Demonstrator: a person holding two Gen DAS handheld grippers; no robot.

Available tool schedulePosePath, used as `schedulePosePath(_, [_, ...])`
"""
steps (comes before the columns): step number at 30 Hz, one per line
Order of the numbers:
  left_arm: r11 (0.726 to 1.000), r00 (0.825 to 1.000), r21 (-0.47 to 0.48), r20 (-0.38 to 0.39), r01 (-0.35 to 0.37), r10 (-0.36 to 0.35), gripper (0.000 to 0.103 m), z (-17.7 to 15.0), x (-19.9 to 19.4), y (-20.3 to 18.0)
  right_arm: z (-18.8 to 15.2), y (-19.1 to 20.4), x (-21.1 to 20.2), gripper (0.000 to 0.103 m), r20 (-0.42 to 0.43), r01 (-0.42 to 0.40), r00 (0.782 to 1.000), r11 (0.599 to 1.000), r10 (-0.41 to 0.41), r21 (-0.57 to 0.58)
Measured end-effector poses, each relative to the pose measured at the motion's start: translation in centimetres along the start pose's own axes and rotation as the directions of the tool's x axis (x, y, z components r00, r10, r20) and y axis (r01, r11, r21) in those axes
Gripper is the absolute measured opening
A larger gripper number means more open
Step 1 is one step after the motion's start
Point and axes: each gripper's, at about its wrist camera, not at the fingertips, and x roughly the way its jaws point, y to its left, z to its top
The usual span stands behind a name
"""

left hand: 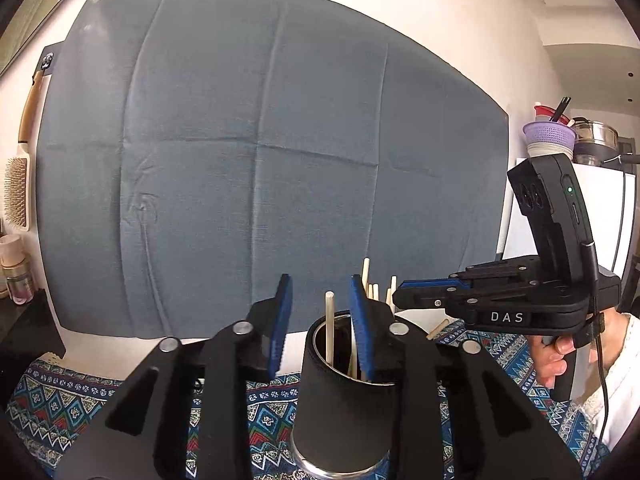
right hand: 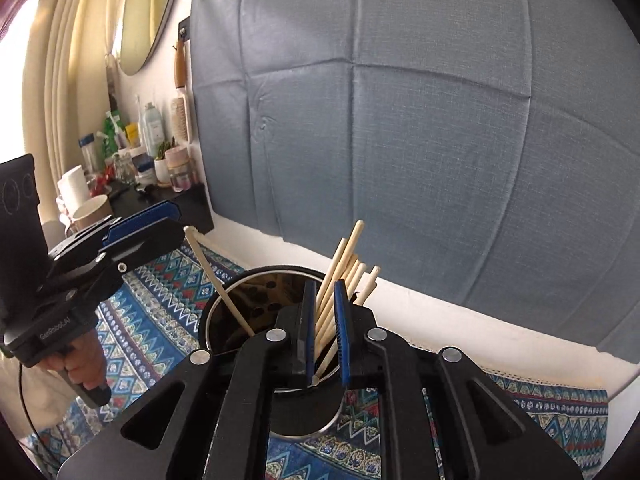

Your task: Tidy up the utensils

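Note:
A black metal-lined holder cup (left hand: 340, 396) stands on the patterned cloth and holds several pale wooden chopsticks (left hand: 329, 326). My left gripper (left hand: 322, 324) is open just above the cup's near left rim, empty. In the right wrist view the same cup (right hand: 224, 312) is below my right gripper (right hand: 325, 328), whose blue pads are shut on a bundle of chopsticks (right hand: 344, 268) standing in the cup. One chopstick (right hand: 218, 280) leans alone to the left. The right gripper also shows in the left wrist view (left hand: 404, 294), and the left gripper in the right wrist view (right hand: 160, 220).
A blue patterned tablecloth (left hand: 60, 400) covers the table. A grey-blue fabric panel (left hand: 260, 152) hangs on the wall behind. Bottles, jars and a mug (right hand: 92, 212) crowd a dark shelf at the left. A hairbrush (left hand: 18, 184) hangs on the wall. Bowls and pots (left hand: 548, 136) sit at the far right.

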Motion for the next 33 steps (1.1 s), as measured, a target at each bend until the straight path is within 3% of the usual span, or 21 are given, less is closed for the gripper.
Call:
schedulePosePath(2, [1.0, 1.0, 0.007, 0.001, -0.004, 0.004, 0.043, 0.2, -0.2, 0.0, 0.0, -0.2, -0.6, 0.037, 0.029, 0.015, 0.999, 1.0, -0.015, 0.007])
schedulePosePath(6, [1.0, 1.0, 0.02, 0.009, -0.019, 0.018, 0.069, 0.5, -0.9, -0.1, 0.2, -0.4, -1.3, 0.052, 0.062, 0.035, 0.997, 0.999, -0.037, 0.031])
schedulePosePath(10, [1.0, 1.0, 0.015, 0.003, -0.016, 0.016, 0.079, 0.5, -1.5, -0.1, 0.2, -0.8, -2.2, 0.069, 0.084, 0.05, 0.995, 0.997, -0.055, 0.062])
schedulePosePath(14, [0.999, 0.999, 0.016, -0.016, -0.037, 0.038, 0.098, 0.3, -2.1, -0.2, -0.3, -0.5, -3.3, 0.087, 0.108, 0.082, 0.99, 0.995, -0.089, 0.063])
schedulePosePath(19, [0.997, 0.995, 0.028, -0.071, -0.074, 0.076, 0.098, 0.4, -2.8, -0.6, -1.3, -0.1, -4.4, 0.09, 0.12, 0.141, 0.981, 0.985, -0.153, 0.102])
schedulePosePath(27, [0.994, 0.987, 0.04, -0.121, -0.104, 0.108, 0.098, -0.1, -4.9, -2.1, -3.5, 0.4, -6.7, 0.093, 0.11, 0.108, 0.985, 0.975, -0.131, 0.195])
schedulePosePath(33, [0.993, 0.981, 0.052, -0.159, -0.103, 0.11, 0.098, -1.4, -7.6, -4.0, -6.0, 2.0, -8.7, 0.093, 0.087, 0.116, 0.987, 0.974, -0.135, 0.194])
